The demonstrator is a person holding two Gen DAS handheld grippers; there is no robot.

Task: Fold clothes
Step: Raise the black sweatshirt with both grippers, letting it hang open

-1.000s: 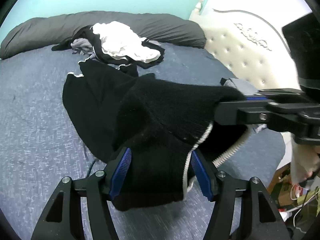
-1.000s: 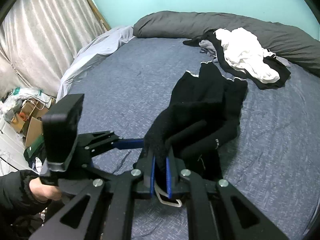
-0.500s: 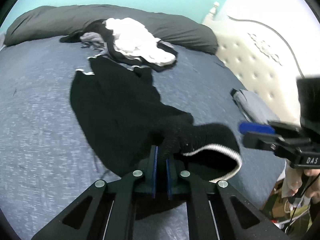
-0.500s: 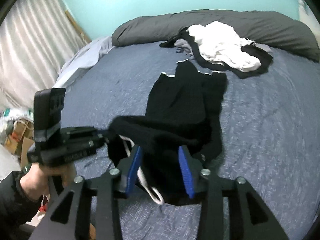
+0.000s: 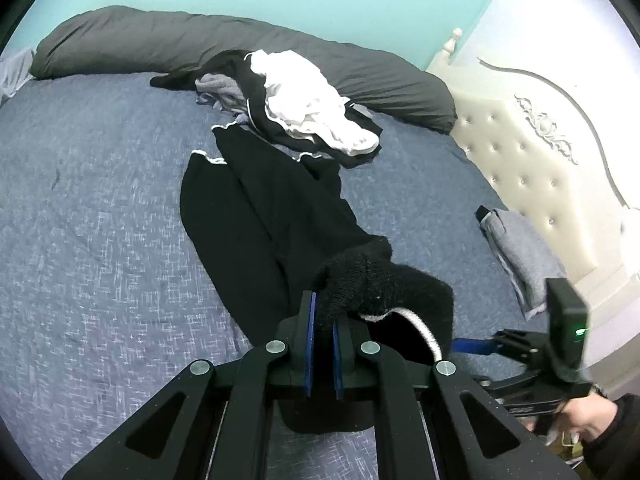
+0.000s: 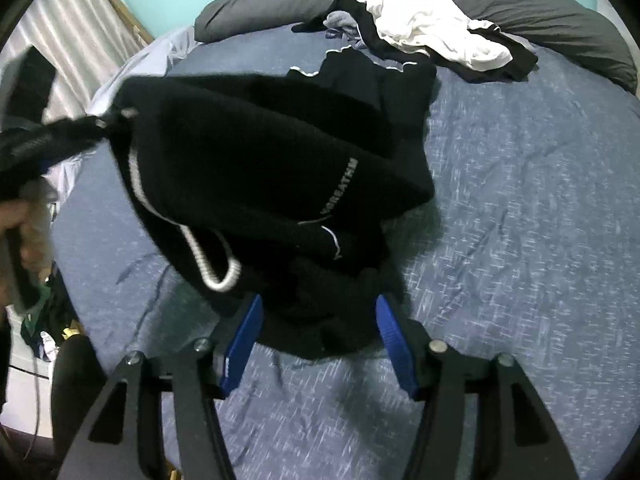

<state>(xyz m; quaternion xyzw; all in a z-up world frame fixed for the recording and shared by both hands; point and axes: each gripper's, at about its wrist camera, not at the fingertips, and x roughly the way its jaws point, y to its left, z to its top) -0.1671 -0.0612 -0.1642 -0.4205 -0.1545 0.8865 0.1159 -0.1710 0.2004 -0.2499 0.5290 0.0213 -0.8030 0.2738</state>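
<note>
A: Left gripper (image 5: 323, 328)?
B: Clamped tight on the fuzzy black waistband end of the black trousers (image 5: 264, 216), lifted just above the bed (image 5: 100, 240).

A: Right gripper (image 6: 316, 336)?
B: Jaws opening, blue pads (image 6: 390, 332) standing wide either side of a bunched black fold. Not pressing on it; cloth merely lying between them.

A: Whereabouts of the trousers?
B: Stretched along the blue bed, legs running away toward the far side, white-trimmed cuffs up near the clothes pile (image 5: 304, 108). Near end raised and pulled out to the left in the right wrist view, white drawcord (image 6: 216, 272) dangling in a loop beneath, small white lettering (image 6: 340, 186) showing on the black cloth.

A: Clothes pile?
B: White garment on top of black and grey ones, resting against the long grey pillow (image 5: 160, 48) at the far edge of the bed. Just touching the trouser cuffs, or nearly; hard to tell.

A: Anything else on the bed?
B: Folded blue-grey item (image 5: 520, 252) near the cream tufted headboard (image 5: 540, 160), well apart from the trousers.

A: Hands?
B: Bare hand (image 5: 580, 420) with a dark sleeve gripping the right gripper's handle, low at the right edge. Other hand (image 6: 24, 232) blurred at the left edge of the right wrist view.
</note>
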